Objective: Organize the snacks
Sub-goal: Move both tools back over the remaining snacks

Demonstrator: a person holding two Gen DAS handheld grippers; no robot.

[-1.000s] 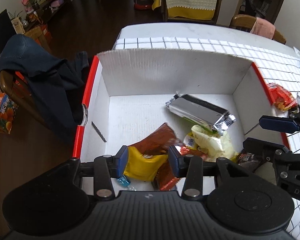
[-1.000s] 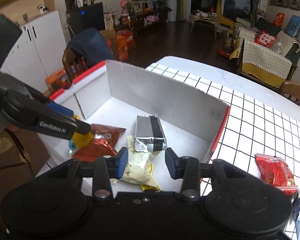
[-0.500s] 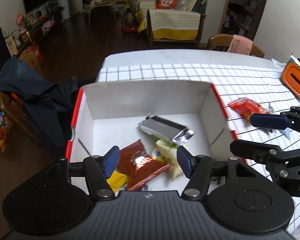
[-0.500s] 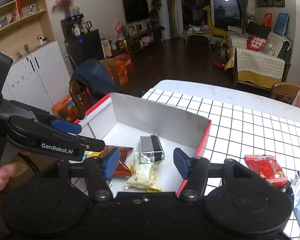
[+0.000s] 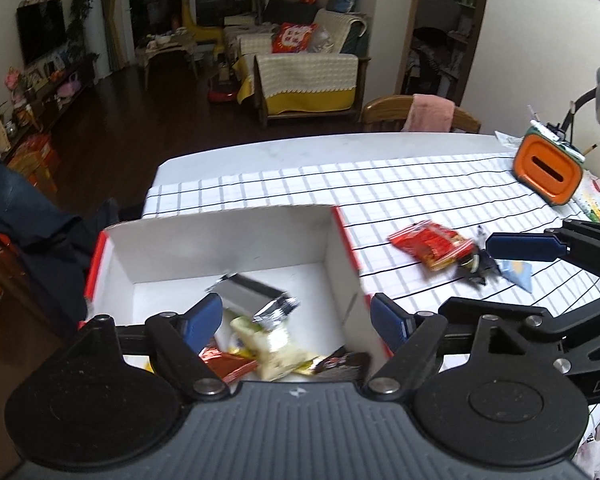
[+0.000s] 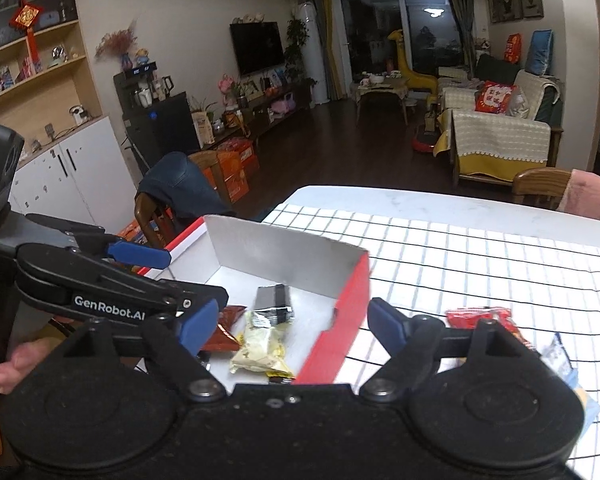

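In the left wrist view, I am holding my left claw (image 5: 296, 320) above the near edge of the box (image 5: 228, 240), with its two blue fingers spread wide and nothing between them. The box is white inside and red on its outer rim, and it is sitting on the checked tablecloth (image 5: 380, 188). Inside it, a silver packet (image 5: 256, 298) is lying near the middle, a pale yellow packet (image 5: 272, 344) is just below it at 6 o'clock, and a red-brown packet (image 5: 228, 364) is lying at 7 o'clock from the yellow one. A dark wrapper (image 5: 344, 362) is showing at the near right corner of the box. Outside the box, at 3 o'clock, a red snack bag (image 5: 428, 244) is lying on the cloth, and a light blue packet (image 5: 516, 274) is just beside it to the right. My right claw (image 5: 512, 276) is reaching in from 3 o'clock, released, with its fingers around the area of these two packets but not touching them, as far as I can tell. An orange case (image 5: 546, 170) is standing far at 2 o'clock.

In the right wrist view, my right claw (image 6: 290, 322) is also wide open and empty, hanging over the right wall of the box (image 6: 340, 308). The silver packet (image 6: 274, 300) and the yellow packet (image 6: 260, 344) are lying inside. The red snack bag (image 6: 480, 318) is at 3 o'clock on the cloth. My left claw (image 6: 172, 280) is entering from 9 o'clock.
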